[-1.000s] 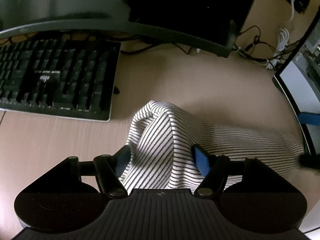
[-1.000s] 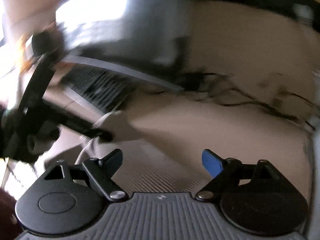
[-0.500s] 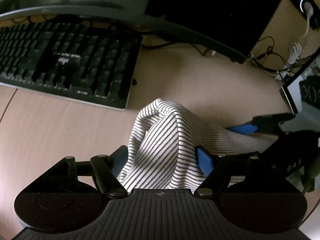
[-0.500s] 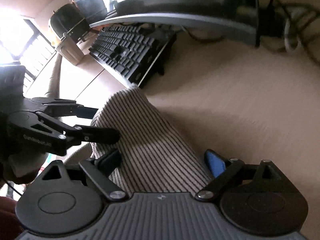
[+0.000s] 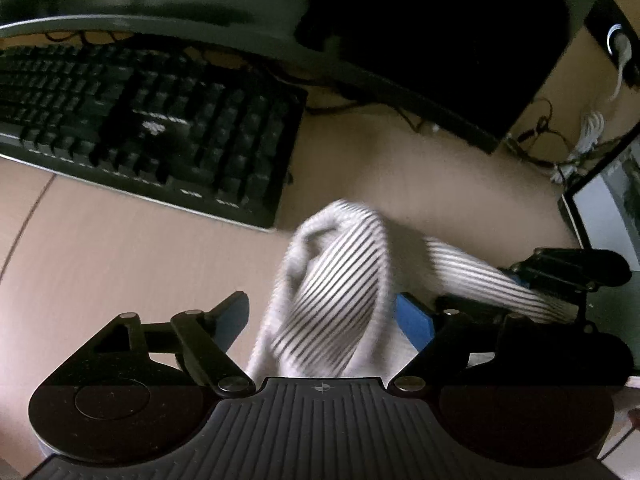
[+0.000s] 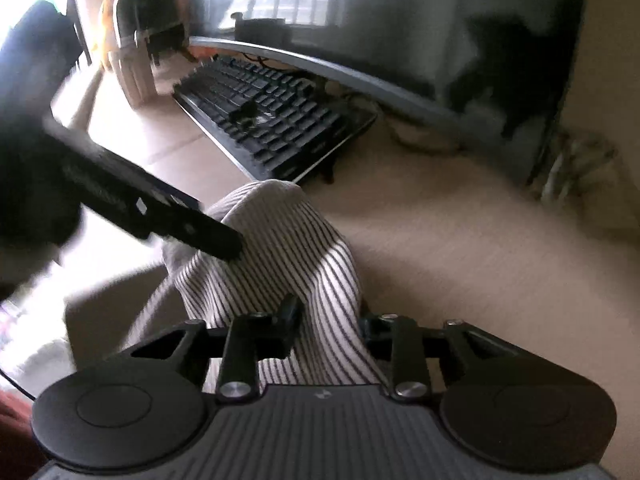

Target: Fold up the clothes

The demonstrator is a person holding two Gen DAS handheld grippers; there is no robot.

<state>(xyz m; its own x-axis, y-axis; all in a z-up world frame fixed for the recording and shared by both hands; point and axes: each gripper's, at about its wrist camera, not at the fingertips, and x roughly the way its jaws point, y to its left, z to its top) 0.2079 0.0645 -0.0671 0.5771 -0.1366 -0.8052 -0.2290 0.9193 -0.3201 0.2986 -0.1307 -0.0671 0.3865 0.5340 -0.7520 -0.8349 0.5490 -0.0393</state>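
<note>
Two tongs share the striped cloth (image 6: pixel 280 248) lying bunched on the worktop (image 5: pixel 120 264) by the keyboard (image 5: pixel 152 128): the right tongs (image 6: pixel 326 316) have just squeezed onto one end to lift it, while the left tongs (image 5: pixel 320 312) have been spreading loose around the other end, letting go.

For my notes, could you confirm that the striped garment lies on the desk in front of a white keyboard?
Not quite: the keyboard is black, not white, as the left wrist view shows. The striped garment is indeed on the desk in front of it.
</note>
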